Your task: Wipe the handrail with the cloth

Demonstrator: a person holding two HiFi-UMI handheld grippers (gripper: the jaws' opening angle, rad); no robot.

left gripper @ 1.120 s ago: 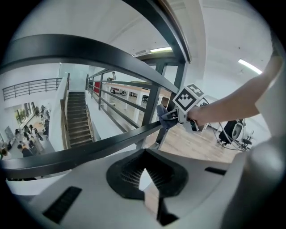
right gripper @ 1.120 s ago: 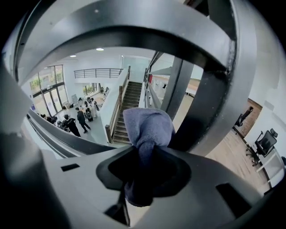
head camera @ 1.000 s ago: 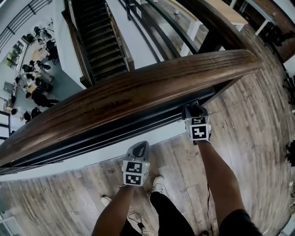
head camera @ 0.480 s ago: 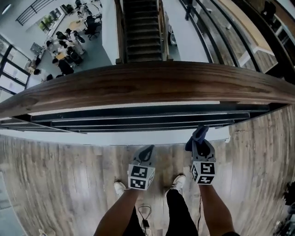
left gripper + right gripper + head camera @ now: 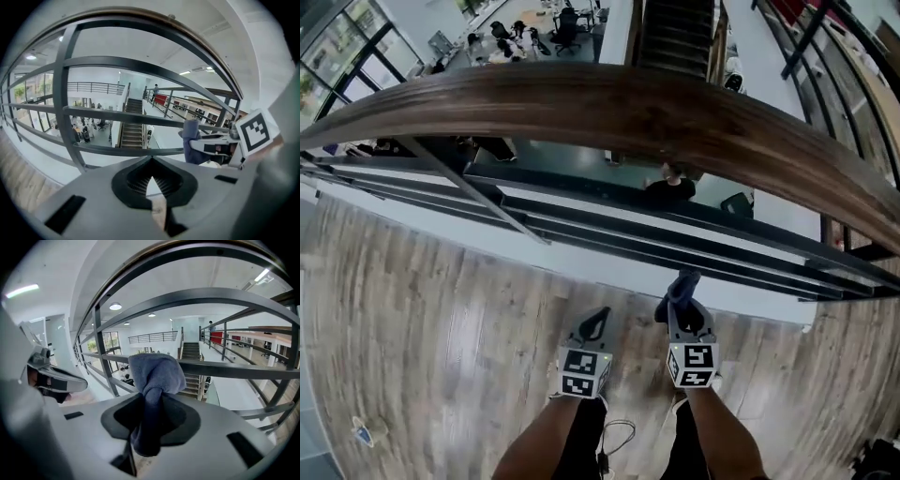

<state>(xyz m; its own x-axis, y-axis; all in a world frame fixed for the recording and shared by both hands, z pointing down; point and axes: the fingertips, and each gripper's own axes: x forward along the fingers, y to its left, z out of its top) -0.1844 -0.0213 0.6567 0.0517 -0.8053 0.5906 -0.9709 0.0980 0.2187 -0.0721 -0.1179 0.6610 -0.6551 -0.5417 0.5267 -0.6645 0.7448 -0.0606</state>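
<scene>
Claws, head view: the right gripper (image 5: pixel 682 305) is clamped on a bunched blue-grey fleece cloth (image 5: pixel 678 284); the left gripper (image 5: pixel 594 323) is held beside it.
Task, head view: the broad, dark, grained wooden handrail (image 5: pixel 656 112) is untouched, well apart from the cloth; wiping is judged left to do.
Left gripper view: ribbed jaws are closed, nothing between.
Right gripper view: soft cloth is pinched mid-fold.
</scene>
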